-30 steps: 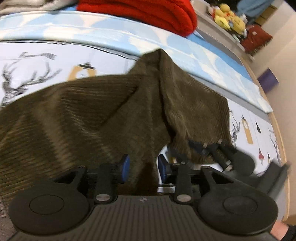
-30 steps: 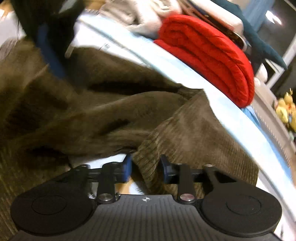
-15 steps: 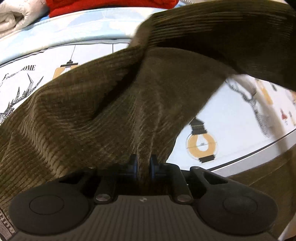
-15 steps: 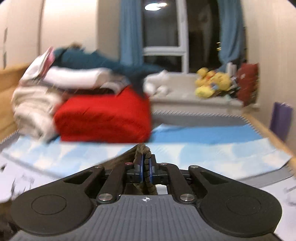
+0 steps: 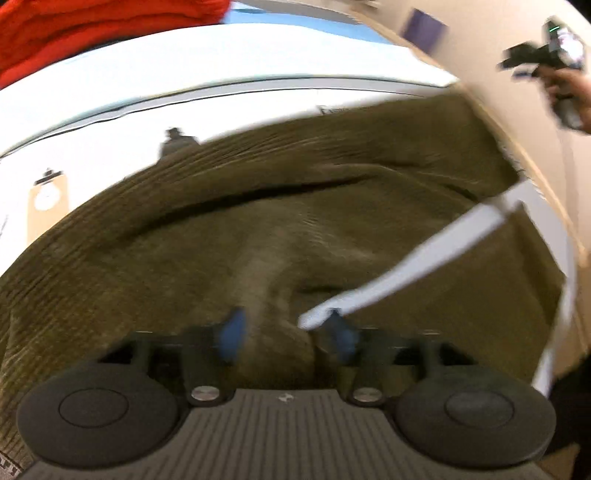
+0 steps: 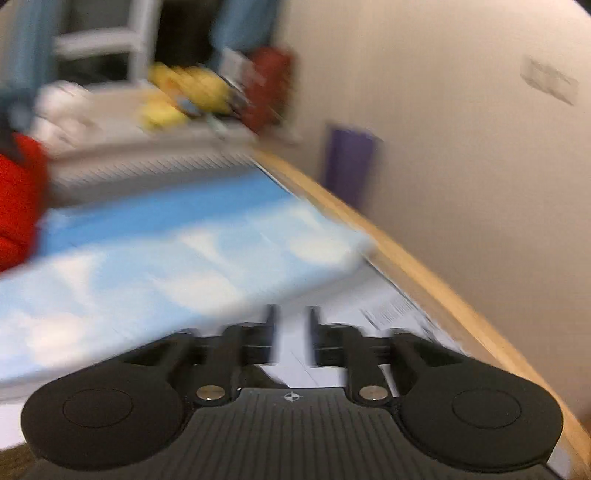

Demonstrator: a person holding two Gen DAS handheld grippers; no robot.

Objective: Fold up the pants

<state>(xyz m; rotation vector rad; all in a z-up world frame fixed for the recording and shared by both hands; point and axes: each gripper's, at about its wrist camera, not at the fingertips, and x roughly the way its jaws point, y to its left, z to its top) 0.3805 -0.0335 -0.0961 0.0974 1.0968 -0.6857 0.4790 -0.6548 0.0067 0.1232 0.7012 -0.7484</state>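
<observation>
A red blanket (image 5: 92, 33) lies folded at the far side of the bed sheet (image 6: 155, 258). Yellow soft toys (image 6: 184, 96), blurred, seem to rest on a ledge near a purple box (image 6: 349, 166).

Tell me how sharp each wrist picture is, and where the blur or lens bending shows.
Left wrist view: the pants are smeared, their ribs clear only at the left edge; the blue pads of the left gripper are soft, and the bed's dark stripe bows from the fisheye. Right wrist view: heavier streaking across the blue sheet and yellow toys; the right gripper fingers are doubled.
</observation>
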